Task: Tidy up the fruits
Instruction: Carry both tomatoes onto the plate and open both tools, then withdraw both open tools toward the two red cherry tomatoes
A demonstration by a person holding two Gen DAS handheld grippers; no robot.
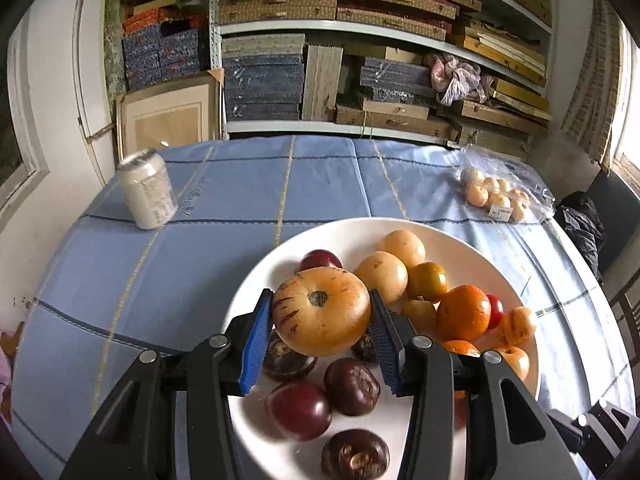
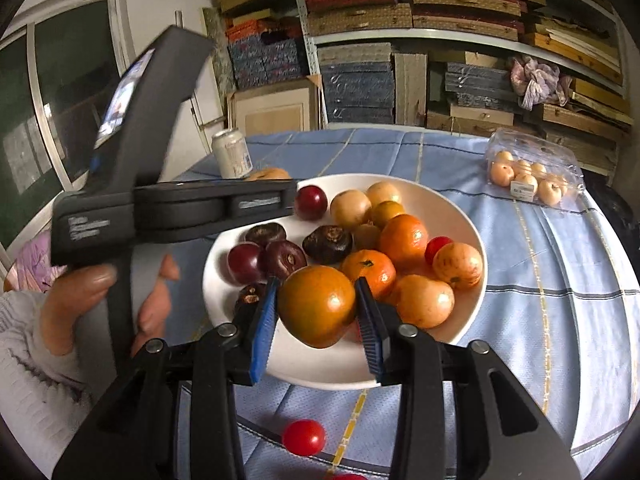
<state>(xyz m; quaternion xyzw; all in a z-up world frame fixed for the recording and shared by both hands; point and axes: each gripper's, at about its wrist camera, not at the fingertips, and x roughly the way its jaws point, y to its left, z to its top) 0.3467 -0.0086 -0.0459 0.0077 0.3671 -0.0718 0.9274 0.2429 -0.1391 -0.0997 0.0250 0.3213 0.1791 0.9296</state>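
Both jaws grip fruit above the plate (image 1: 496,248): left gripper (image 1: 322,320) a striped melon (image 1: 320,312), right gripper (image 2: 316,308) a greenish-orange tangerine (image 2: 316,306), lower centre of frame.

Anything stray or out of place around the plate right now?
Yes: one small red tomato lies on the blue tablecloth in front of the white plate, apart from the piled fruit. Nothing looks spilled or damaged otherwise.
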